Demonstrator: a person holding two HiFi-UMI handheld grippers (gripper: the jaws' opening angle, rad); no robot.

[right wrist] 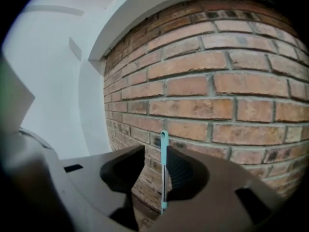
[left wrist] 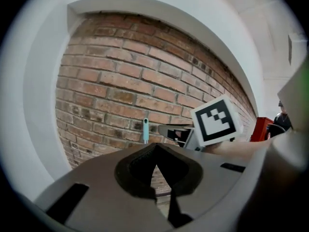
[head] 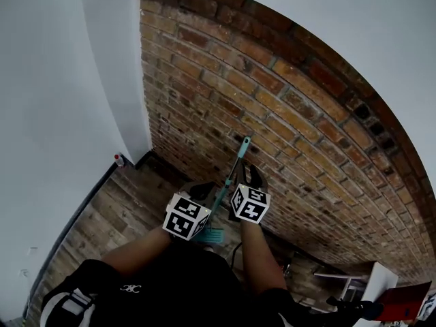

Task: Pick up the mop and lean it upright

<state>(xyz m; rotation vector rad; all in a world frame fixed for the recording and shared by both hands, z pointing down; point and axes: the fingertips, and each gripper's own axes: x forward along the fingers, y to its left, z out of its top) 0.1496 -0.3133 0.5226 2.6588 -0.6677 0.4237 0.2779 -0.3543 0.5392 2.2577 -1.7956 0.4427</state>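
Note:
The mop's teal handle (head: 232, 171) stands nearly upright, its top end against the brick wall (head: 286, 114). Its teal head (head: 211, 236) rests on the wood floor. My right gripper (head: 250, 176) is at the handle, jaws open. In the right gripper view the handle (right wrist: 164, 173) stands between the jaws (right wrist: 155, 154), close to the right pad and apart from the left one. My left gripper (head: 202, 191) is just left of the handle, shut and empty. In the left gripper view the handle's tip (left wrist: 146, 129) shows beyond the closed jaws (left wrist: 155, 164), beside the right gripper (left wrist: 176, 132).
A white wall (head: 61, 101) meets the brick at a corner to the left. A small red-capped bottle (head: 119, 159) stands at the baseboard. White furniture and a red object (head: 402, 298) sit at the lower right. A person (left wrist: 281, 120) is far off to the right.

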